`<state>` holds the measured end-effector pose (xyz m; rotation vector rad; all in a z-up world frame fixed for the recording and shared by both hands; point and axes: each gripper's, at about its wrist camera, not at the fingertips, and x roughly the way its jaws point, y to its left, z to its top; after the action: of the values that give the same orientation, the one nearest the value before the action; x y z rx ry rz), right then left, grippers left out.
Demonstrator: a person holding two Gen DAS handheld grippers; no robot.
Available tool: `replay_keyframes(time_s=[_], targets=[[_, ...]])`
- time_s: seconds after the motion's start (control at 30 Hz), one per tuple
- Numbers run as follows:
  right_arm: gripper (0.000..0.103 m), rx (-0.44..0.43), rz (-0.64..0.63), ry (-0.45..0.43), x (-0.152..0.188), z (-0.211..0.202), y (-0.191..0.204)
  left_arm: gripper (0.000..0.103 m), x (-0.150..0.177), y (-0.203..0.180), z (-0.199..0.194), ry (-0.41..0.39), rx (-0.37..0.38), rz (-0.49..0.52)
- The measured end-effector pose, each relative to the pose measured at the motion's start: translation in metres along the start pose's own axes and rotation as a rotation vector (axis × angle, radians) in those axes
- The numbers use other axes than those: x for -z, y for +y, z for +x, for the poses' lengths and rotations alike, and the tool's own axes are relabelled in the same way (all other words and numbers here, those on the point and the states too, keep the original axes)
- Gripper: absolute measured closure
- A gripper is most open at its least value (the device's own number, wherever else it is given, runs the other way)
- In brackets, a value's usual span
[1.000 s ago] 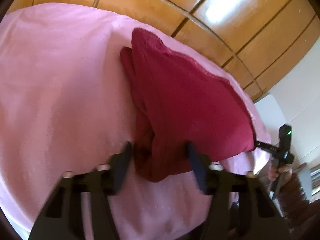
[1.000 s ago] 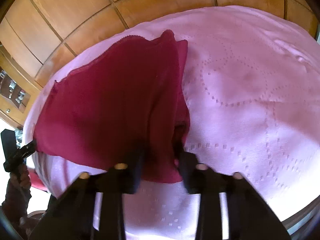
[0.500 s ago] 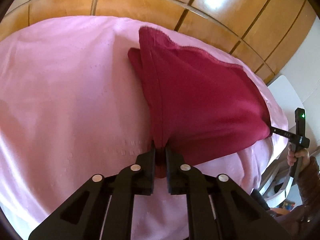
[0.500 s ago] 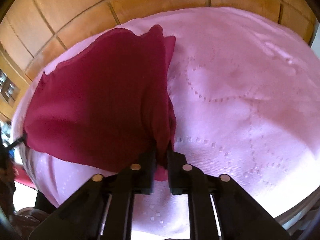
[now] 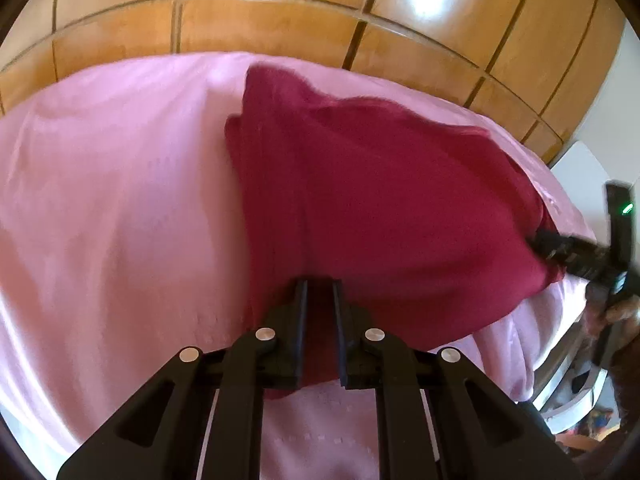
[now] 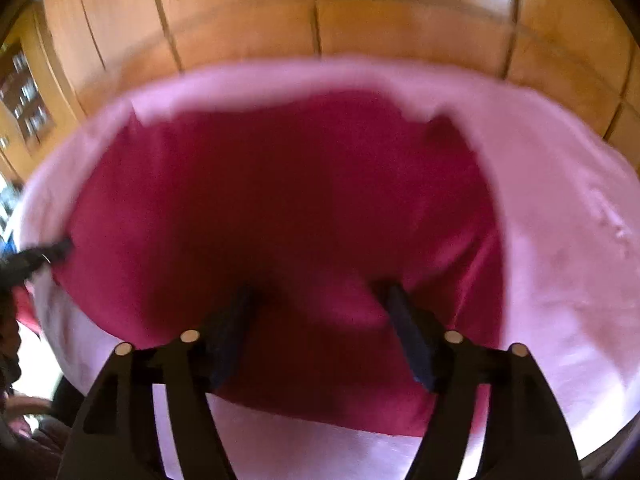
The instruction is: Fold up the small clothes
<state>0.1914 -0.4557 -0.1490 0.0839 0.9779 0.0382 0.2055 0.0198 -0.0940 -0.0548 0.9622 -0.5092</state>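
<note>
A pink sheet (image 5: 112, 208) covers the bed. Wood panels (image 5: 260, 20) run behind its far edge; a white board (image 5: 584, 168) stands beyond its right edge.

Left tool (image 5: 320, 284) pinched nearly closed on red cloth (image 5: 380, 208); right tool (image 6: 318, 294) jaws opening, pads clear.

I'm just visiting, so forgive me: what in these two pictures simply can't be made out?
- What garment the red cloth is: bunched in the left view, smeared by motion blur in the right.
- Its near edge, left view: covered by the left tongs, shut on it.
- The right tongs, opening: tips blurred.
- Pink cover's front edge: cut off by both frames.
- The person: only a hand shows, at the left view's edge.
</note>
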Motion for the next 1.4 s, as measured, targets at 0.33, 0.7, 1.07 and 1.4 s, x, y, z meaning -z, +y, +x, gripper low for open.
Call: replay_keyframes(time_s=[0.33,0.7,1.07,1.4], targets=[[0.056,-0.077,-0.043,-0.132,-0.054,-0.020,0.024,0.092,-0.036,-0.020,-0.008,-0.120,0.018,0.015],[0.037,-0.055,-0.162,-0.019,-0.155,0.082,0.056,0.081,-0.036,-0.025,0.035,-0.021,0.013,0.052],[0.099,-0.004,-0.192,-0.082,-0.160,0.089,0.058,0.081,-0.103,0.003,0.053,-0.050,-0.038,-0.059],[0.103,0.141,-0.204,-0.056,-0.157,0.139,0.072,0.077,-0.126,0.056,0.084,-0.060,-0.206,-0.276]])
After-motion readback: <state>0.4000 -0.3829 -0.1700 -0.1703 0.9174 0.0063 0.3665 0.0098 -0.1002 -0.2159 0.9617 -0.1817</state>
